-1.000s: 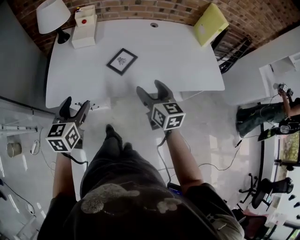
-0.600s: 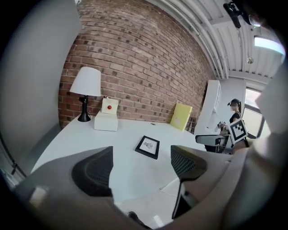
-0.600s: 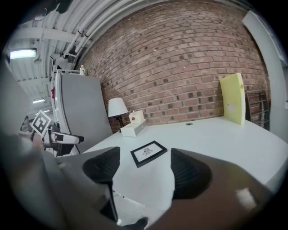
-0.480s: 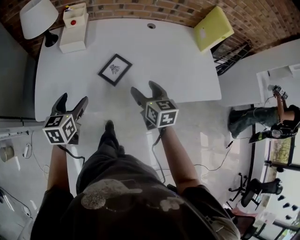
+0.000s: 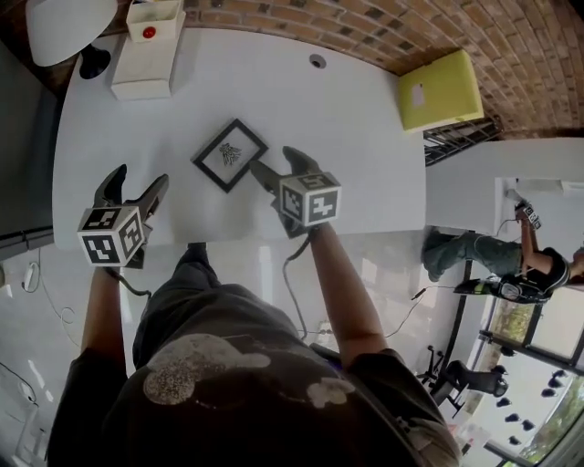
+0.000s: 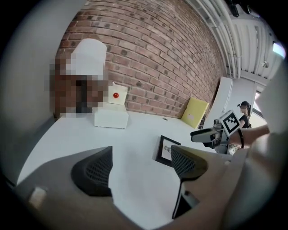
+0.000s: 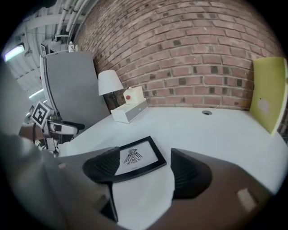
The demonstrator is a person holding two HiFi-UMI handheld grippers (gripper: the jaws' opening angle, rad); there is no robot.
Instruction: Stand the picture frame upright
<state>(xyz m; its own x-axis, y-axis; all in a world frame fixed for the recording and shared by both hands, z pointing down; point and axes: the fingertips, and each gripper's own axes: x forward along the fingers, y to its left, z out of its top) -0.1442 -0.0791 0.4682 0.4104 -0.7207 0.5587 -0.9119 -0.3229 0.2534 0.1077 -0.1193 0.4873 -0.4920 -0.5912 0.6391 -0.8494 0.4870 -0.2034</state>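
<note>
- A white lamp stands at the table's far left corner, with a white box just beside it.
- The left gripper hovers at the table's near left edge, its jaws spread wide with only bare tabletop between them.
- The picture frame lies flat and face up near the middle of the table, turned cornerwise to the person.
- The right gripper is just beside the frame's near right edge, its jaws wide apart and gripping nothing.
- A yellow board leans at the far right.
</note>
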